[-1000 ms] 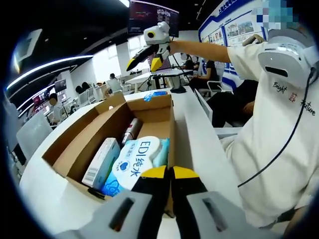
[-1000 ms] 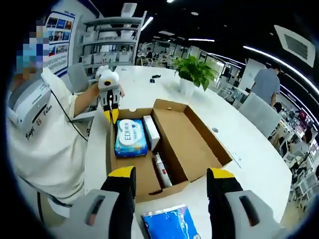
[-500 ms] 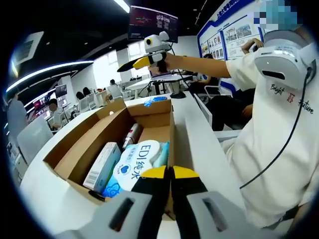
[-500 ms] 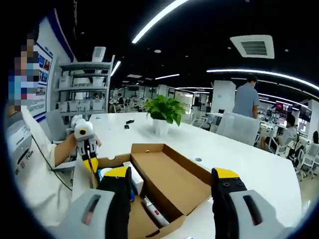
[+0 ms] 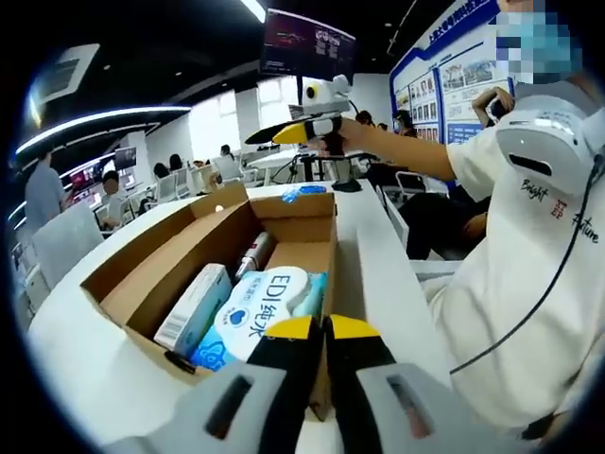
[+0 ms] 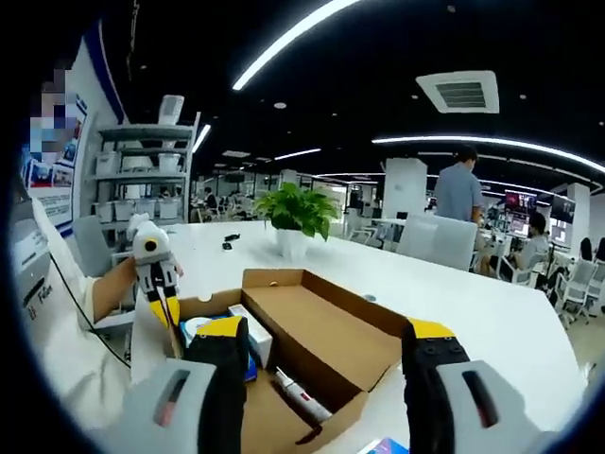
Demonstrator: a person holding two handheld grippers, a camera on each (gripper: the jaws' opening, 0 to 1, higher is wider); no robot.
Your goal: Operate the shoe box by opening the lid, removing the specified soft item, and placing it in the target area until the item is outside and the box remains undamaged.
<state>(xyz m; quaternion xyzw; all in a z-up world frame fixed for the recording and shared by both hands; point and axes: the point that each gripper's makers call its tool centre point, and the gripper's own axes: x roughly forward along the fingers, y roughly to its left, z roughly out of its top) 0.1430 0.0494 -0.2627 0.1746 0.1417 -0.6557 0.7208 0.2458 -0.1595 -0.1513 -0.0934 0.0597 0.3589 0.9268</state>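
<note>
White worktop (image 6: 492, 322) is carrying the opened shoe box (image 5: 213, 260), wipes pack (image 5: 260, 312) lying inside; left tool (image 5: 317, 329) is sitting clenched, seemingly empty, right tool (image 6: 321, 331) hovering released.

Changes since one second ago:

- Right hand-held gripper (image 5: 284, 130): risen from above the far end of the box (image 5: 227, 255) to a higher hold. In the left gripper view its yellow-tipped jaws pointed down at the box a second ago; now they lie nearly level, pointing left. Jaws spread throughout.
- Right gripper view: swung up from looking down into the box to looking level across the worktop (image 6: 454, 312); ceiling lights and plant (image 6: 301, 210) now fill the upper part. The blue pack (image 6: 386, 445), wholly seen between the jaws before, is now a sliver at the bottom edge.
- Left gripper view: slight shift of camera only.
</note>
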